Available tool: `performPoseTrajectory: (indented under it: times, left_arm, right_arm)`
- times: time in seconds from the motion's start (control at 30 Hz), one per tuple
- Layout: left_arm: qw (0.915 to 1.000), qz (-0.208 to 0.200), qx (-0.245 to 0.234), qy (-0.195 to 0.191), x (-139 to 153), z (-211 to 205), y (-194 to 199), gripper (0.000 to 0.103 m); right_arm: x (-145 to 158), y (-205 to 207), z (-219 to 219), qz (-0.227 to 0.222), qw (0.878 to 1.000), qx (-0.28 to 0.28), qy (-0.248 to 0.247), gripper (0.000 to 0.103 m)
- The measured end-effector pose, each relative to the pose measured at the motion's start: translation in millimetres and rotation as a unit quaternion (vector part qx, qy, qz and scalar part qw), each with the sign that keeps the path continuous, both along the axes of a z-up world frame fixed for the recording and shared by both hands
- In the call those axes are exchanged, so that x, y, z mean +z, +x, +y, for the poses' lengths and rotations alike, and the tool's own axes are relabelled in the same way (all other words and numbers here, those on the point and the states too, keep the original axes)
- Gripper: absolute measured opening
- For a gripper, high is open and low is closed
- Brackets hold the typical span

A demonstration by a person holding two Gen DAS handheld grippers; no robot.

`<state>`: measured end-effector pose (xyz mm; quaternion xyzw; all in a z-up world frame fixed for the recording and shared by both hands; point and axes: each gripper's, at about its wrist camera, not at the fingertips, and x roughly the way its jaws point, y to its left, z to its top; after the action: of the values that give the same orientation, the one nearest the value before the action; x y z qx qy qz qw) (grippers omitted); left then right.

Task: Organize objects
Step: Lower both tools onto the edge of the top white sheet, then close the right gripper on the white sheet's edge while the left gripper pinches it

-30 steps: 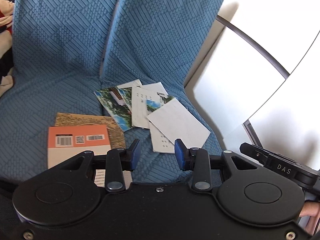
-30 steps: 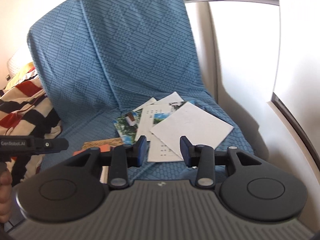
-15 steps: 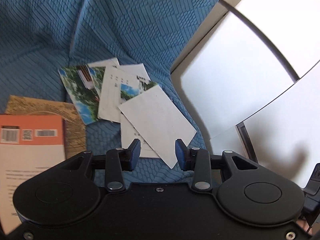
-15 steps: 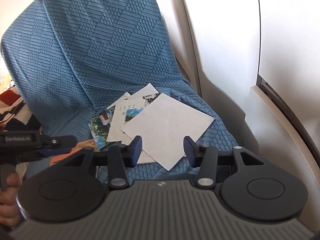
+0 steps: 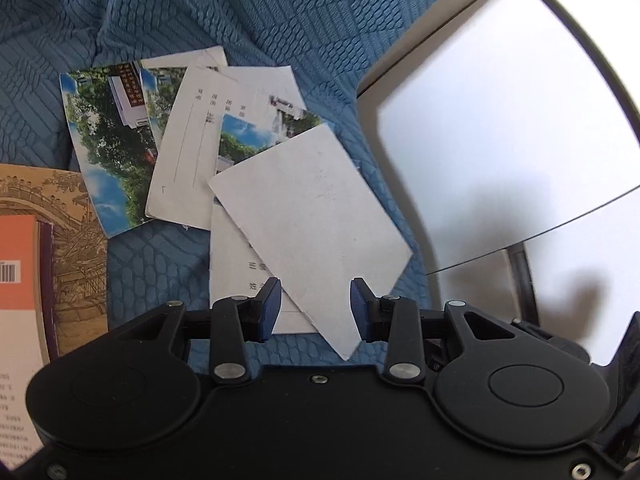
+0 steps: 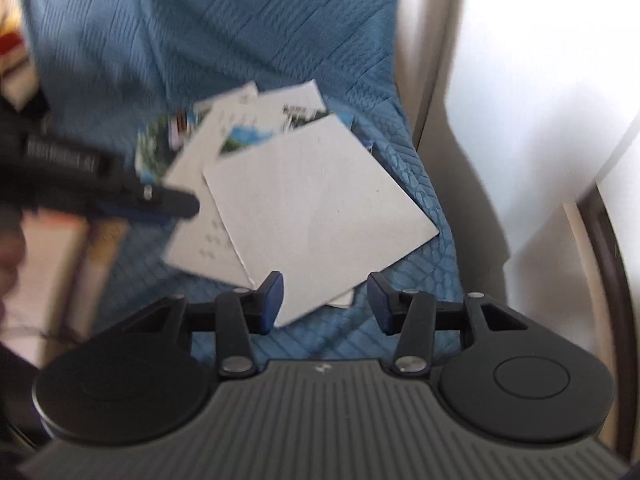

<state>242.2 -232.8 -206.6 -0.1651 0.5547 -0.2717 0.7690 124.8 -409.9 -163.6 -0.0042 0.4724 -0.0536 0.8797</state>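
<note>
Only leftward, an orange book (image 5: 18, 256).

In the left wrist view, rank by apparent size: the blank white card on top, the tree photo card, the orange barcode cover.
1. blank white card, nearest the camera
2. tree photo card, partly covered
3. orange barcode cover, cut off by the frame edge, so its rank is unsure

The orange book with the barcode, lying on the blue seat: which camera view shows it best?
The left wrist view shows it best: the orange book with the barcode is sharp at the left edge, though cut off by the frame. In the right wrist view it is only a blurred orange strip, mostly hidden behind the left tongs.
</note>
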Motion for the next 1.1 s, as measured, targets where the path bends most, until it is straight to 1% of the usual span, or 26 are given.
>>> performPoseTrajectory:
  times: [0.07, 0.13, 0.2, 0.33, 0.53, 0.6, 0.73, 0.8, 0.87, 0.9, 0.93, 0.97, 1.0, 1.07, 1.1]
  left_arm:
    - [0.9999, 0.006, 0.0, 0.008, -7.4, -2.1, 5.7, 0.035]
    - [0.9998, 0.01, 0.002, 0.016, -12.8, -3.0, 10.2, 0.035]
    - [0.9997, 0.01, 0.006, 0.022, -15.7, -2.1, 14.0, 0.035]
    - [0.9995, 0.018, 0.021, 0.015, -19.0, 3.6, 19.4, 0.035]
    - [0.9995, 0.016, 0.026, 0.01, -16.5, 6.6, 22.4, 0.035]
    - [0.9994, 0.017, 0.028, 0.009, -16.3, 6.7, 22.4, 0.035]
    - [0.9994, 0.018, 0.028, 0.005, -16.0, 6.5, 21.6, 0.035]
    - [0.9994, 0.02, 0.028, 0.001, -15.4, 6.5, 20.6, 0.035]
    - [0.9995, 0.019, 0.027, -0.002, -13.5, 6.8, 19.2, 0.035]
    - [0.9995, 0.018, 0.025, -0.004, -12.6, 6.4, 18.7, 0.035]
    - [0.9996, 0.017, 0.024, -0.005, -11.7, 6.3, 18.2, 0.035]
    - [0.9996, 0.017, 0.023, -0.006, -10.7, 6.4, 17.7, 0.035]
    - [0.9996, 0.016, 0.022, -0.007, -9.8, 6.4, 17.4, 0.035]
    - [0.9996, 0.016, 0.021, -0.01, -8.5, 6.8, 16.9, 0.035]
    - [0.9995, 0.017, 0.021, -0.012, -8.0, 7.1, 16.9, 0.035]
  right_arm:
    - [-5.6, 9.1, 3.5, 0.015, 0.999, 0.031, 0.002, 0.055]
    - [-10.7, 16.2, 9.5, 0.023, 0.998, 0.055, 0.001, 0.058]
    - [-16.8, 22.1, 18.1, 0.036, 0.996, 0.086, -0.013, 0.059]
    - [-30.1, 30.7, 29.6, 0.058, 0.989, 0.127, -0.046, 0.059]
    - [-40.6, 41.7, 38.2, 0.078, 0.983, 0.157, -0.056, 0.058]
    - [-46.0, 45.0, 40.9, 0.093, 0.98, 0.162, -0.065, 0.057]
    - [-46.7, 48.5, 43.0, 0.096, 0.978, 0.172, -0.073, 0.055]
    - [-46.3, 48.6, 41.9, 0.1, 0.978, 0.173, -0.064, 0.05]
    - [-46.3, 48.0, 40.9, 0.101, 0.978, 0.176, -0.05, 0.04]
    - [-46.3, 48.3, 40.2, 0.103, 0.978, 0.174, -0.045, 0.037]
    - [-46.3, 48.3, 40.5, 0.104, 0.978, 0.172, -0.049, 0.027]
    - [-46.4, 47.9, 41.8, 0.104, 0.978, 0.175, -0.05, 0.021]
    - [-46.3, 46.8, 44.5, 0.104, 0.977, 0.178, -0.052, 0.019]
    - [-45.6, 44.5, 51.1, 0.101, 0.975, 0.186, -0.064, 0.01]
    - [-44.4, 42.1, 54.2, 0.098, 0.975, 0.189, -0.07, 0.009]
